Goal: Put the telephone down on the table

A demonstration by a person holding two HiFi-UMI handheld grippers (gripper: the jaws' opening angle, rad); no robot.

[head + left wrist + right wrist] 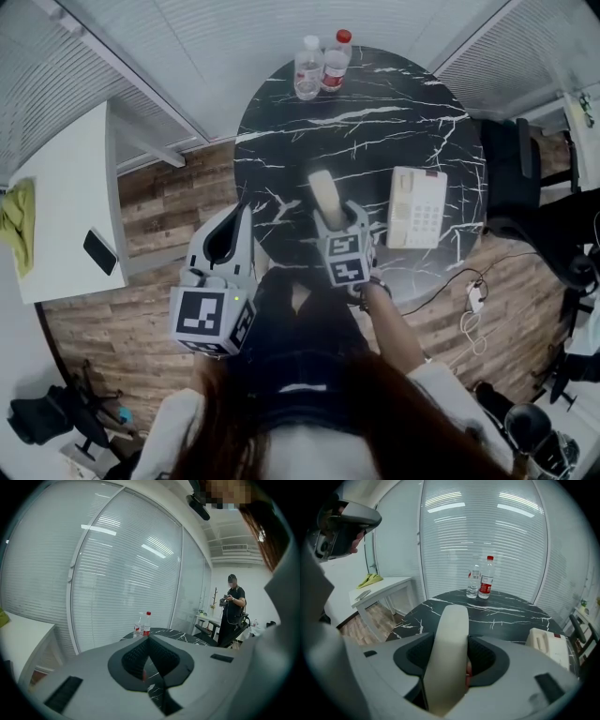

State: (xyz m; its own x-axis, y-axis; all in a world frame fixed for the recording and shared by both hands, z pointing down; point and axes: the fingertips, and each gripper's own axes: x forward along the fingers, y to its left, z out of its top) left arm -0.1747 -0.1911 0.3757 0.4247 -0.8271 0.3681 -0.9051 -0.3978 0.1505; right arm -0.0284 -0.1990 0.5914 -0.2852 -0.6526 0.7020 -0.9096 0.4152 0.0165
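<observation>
Round black marble table [375,122] in a blinds-walled office. Left gripper [244,212] at the near edge, jaw tips together, empty. Right gripper [339,214] pinches the cream handset [324,191] (apparently above the tabletop); telephone base [417,208] lies just right.

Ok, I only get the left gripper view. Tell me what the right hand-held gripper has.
Observer: The right hand-held gripper is shut on the cream handset.
Operator: Give me where the base sits.
Observer: The base lies on the table, right of the handset and apart from it.
Operator: Now place the handset.
Observer: It is over the table's near part, its free end pointing toward the bottles.
</observation>
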